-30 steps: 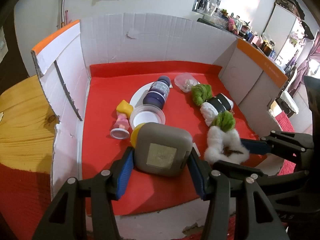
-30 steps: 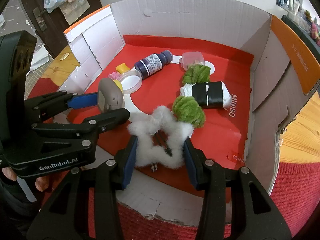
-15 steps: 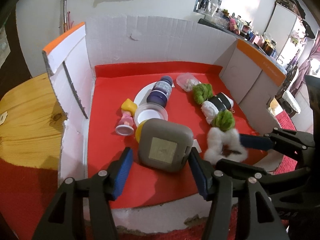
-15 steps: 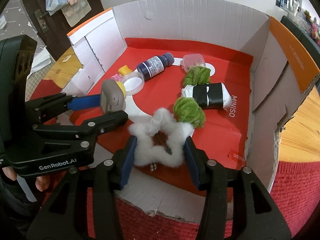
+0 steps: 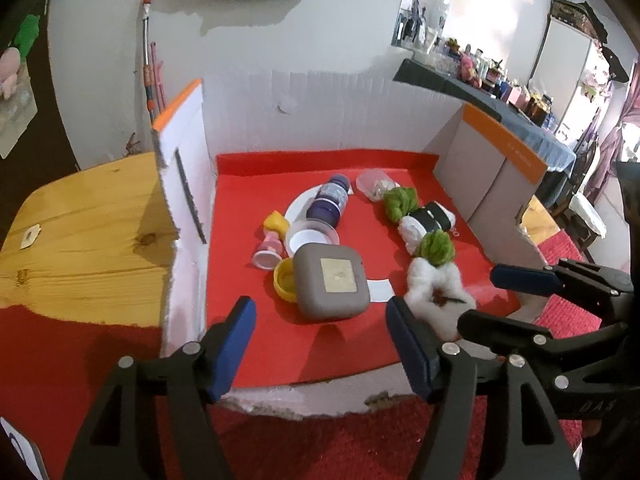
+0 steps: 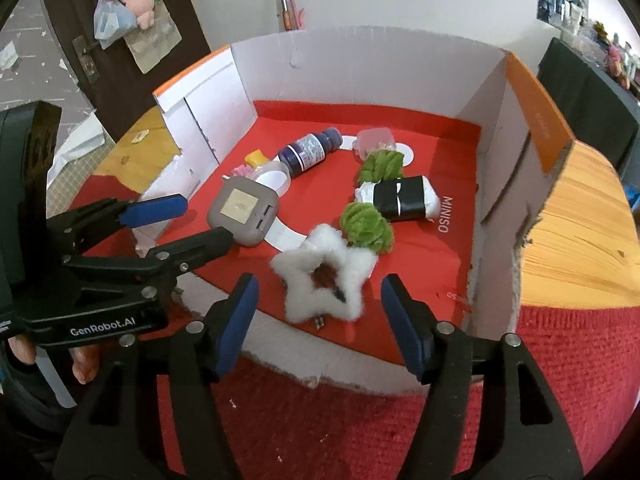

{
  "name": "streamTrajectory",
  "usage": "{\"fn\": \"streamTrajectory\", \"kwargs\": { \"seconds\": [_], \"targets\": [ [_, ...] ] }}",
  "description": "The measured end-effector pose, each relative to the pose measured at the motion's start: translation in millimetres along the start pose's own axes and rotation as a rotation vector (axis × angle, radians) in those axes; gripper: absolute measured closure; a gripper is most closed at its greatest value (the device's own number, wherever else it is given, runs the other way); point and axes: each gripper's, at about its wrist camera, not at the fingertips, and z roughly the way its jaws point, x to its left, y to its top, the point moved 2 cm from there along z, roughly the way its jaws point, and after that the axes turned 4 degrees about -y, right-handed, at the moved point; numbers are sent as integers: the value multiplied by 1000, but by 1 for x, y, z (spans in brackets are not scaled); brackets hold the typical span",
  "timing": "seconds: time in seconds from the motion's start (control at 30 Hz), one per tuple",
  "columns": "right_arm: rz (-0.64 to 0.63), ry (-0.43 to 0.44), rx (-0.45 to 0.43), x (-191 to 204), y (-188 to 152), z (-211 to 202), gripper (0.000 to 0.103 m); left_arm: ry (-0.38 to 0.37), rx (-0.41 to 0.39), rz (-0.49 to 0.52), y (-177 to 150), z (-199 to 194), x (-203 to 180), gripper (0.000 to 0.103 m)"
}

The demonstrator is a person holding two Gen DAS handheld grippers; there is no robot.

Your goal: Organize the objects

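A grey square case [image 5: 331, 281] lies on the red floor of a cardboard box [image 5: 304, 108], near the front; it also shows in the right wrist view [image 6: 244, 212]. A white fluffy star [image 6: 324, 274] lies beside it to the right, also seen in the left wrist view [image 5: 436, 292]. My left gripper [image 5: 320, 344] is open and empty, just in front of the case. My right gripper [image 6: 318, 322] is open and empty, just in front of the star.
Further in lie a dark blue bottle [image 5: 330, 204], a clear round lid [image 5: 308, 236], a yellow cap [image 5: 285, 278], a pink and yellow toy [image 5: 270, 240], two green pompoms [image 6: 366, 226], a black-and-white roll [image 6: 398, 198] and a small clear tub [image 6: 372, 140]. Wooden table [image 5: 80, 224] flanks the box.
Both grippers have opened and pulled back toward the box's front edge. The grey case and the white star have been let go and now rest on the red floor.
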Motion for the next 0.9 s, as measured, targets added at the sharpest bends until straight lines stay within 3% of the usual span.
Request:
{"fn": "streamTrajectory", "kwargs": {
  "seconds": [0.47, 0.57, 0.9],
  "targets": [
    [54, -30, -72, 2, -16, -26, 35, 38, -77, 14, -15, -23, -5, 24],
    [60, -32, -83, 1, -19, -30, 28, 48, -87, 13, -18, -27, -6, 19],
    [77, -58, -130, 3, -29, -41, 21, 52, -137, 11, -28, -41, -8, 9]
  ]
}}
